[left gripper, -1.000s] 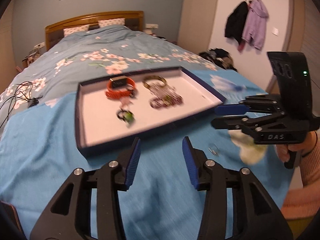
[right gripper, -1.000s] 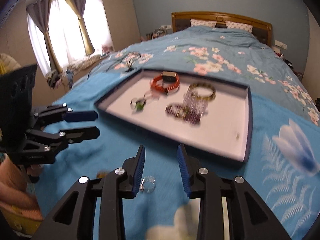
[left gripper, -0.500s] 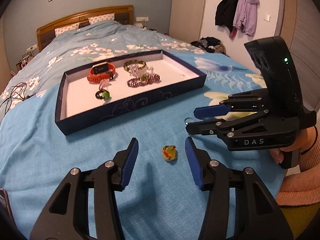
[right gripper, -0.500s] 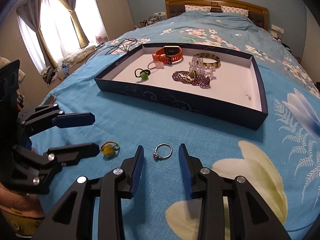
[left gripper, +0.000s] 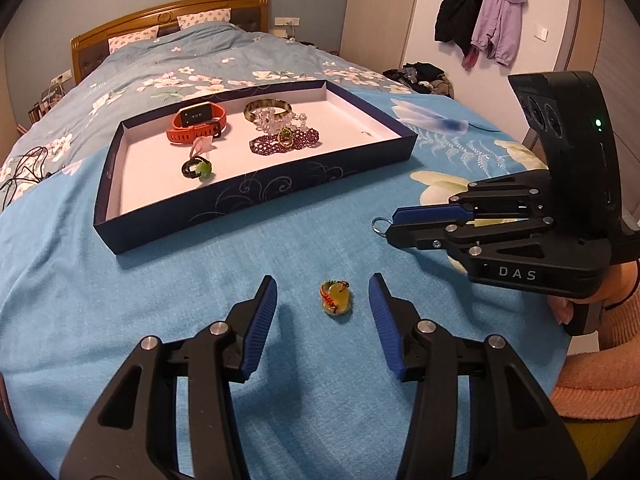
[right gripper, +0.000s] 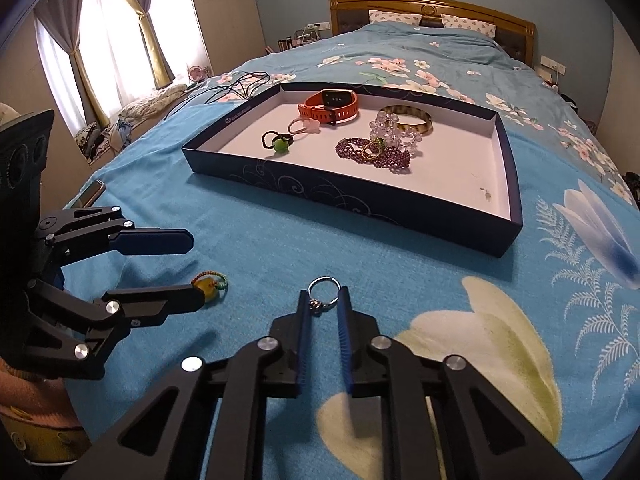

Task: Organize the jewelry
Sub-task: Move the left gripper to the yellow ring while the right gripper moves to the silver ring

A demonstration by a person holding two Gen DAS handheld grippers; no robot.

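Note:
A dark blue tray (left gripper: 256, 194) (right gripper: 360, 200) lies on the blue bedspread. It holds an orange watch (left gripper: 198, 122) (right gripper: 330, 106), bracelets, purple beads (right gripper: 374, 156) and a green-bead hair tie (left gripper: 197, 169). A yellow pendant ring (left gripper: 335, 298) (right gripper: 209, 282) lies between the fingers of my open left gripper (left gripper: 323, 308) (right gripper: 188, 270). My right gripper (right gripper: 323, 306) (left gripper: 390, 226) has closed onto a silver ring (right gripper: 323, 290) (left gripper: 379, 224) on the bedspread; the ring's loop sticks out past the tips.
The bed stretches back to a wooden headboard (left gripper: 168, 14). Black cables (left gripper: 20, 172) lie at its left edge. Coats (left gripper: 480, 28) hang on the right wall. A phone (right gripper: 91, 194) lies near the bed's left edge in the right wrist view.
Both grippers dropped low over the bedspread near the tray. My right gripper narrowed around the silver ring. My left gripper stayed open around the yellow pendant ring.

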